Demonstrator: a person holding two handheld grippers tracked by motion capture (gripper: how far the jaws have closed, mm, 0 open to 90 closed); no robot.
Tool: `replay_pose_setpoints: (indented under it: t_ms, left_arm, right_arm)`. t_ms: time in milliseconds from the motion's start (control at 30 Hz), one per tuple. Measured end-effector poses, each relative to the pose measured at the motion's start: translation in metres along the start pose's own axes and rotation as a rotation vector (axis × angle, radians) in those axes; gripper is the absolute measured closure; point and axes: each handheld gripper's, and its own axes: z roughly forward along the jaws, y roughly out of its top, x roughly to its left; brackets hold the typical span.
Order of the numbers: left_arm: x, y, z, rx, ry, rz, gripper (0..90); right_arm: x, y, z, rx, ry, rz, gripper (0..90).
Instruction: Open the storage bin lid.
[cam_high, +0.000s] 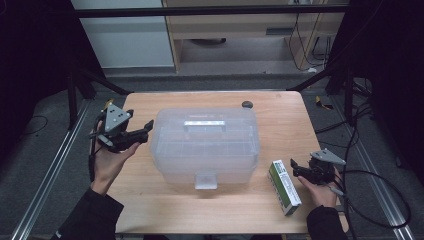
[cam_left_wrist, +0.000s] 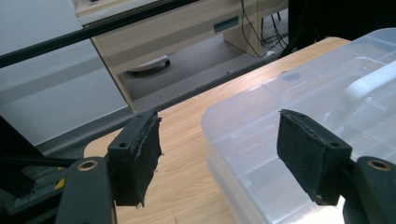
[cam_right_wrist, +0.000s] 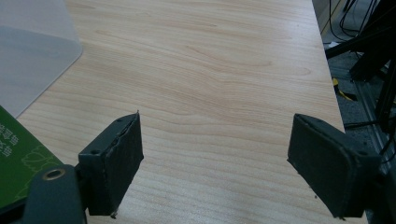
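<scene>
Item one, on my screen: clear plastic storage box (cam_high: 205, 145), lid on, white handle on top, latch tab on its near face. It sits at the middle of the wooden table (cam_high: 280, 112), slightly left of centre.

Item two: left gripper (cam_high: 142, 131), held in a hand at the table's left edge, jaws pointing right toward the box's left end and just beside it. In the left gripper view (cam_left_wrist: 219, 154) the jaws stand wide apart with nothing between them; the right pad (cam_left_wrist: 308, 154) hangs over the box's lid corner (cam_left_wrist: 289, 126), the left pad over bare wood. I cannot tell whether the pad touches the lid.

Item three: green and white carton (cam_high: 284, 187), lying flat near the right near corner of the table, long side running near to far, well apart from the box.

Item four: right gripper (cam_high: 296, 171), held in a hand at the right edge, just right of the carton. In the right gripper view (cam_right_wrist: 215, 163) its jaws are also spread wide and empty (bare table between them); the carton's green face (cam_right_wrist: 18, 163) shows at the near left, beside the left jaw, and a corner of the box (cam_right_wrist: 32, 51) at the far left.

Item five: small dark round object (cam_high: 247, 104) on the far side of the table, just behind the box.
</scene>
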Motion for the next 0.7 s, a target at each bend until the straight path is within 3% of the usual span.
replay_pose_setpoints:
  t_ms: [500, 667, 700]
  left_arm:
    - [-0.01, 0.018, 0.005, 0.06, -0.079, 0.107, 29.2]
    - [-0.016, 0.024, 0.008, 0.097, -0.115, 0.185, 28.8]
    - [-0.016, 0.024, 0.008, 0.097, -0.115, 0.185, 28.8]
  right_arm:
    - [-0.001, -0.001, 0.001, 0.006, 0.003, 0.0, 17.8]
    - [0.0, -0.001, 0.001, 0.009, 0.004, 0.002, 17.7]
    - [0.0, -0.001, 0.001, 0.009, 0.004, 0.002, 17.7]
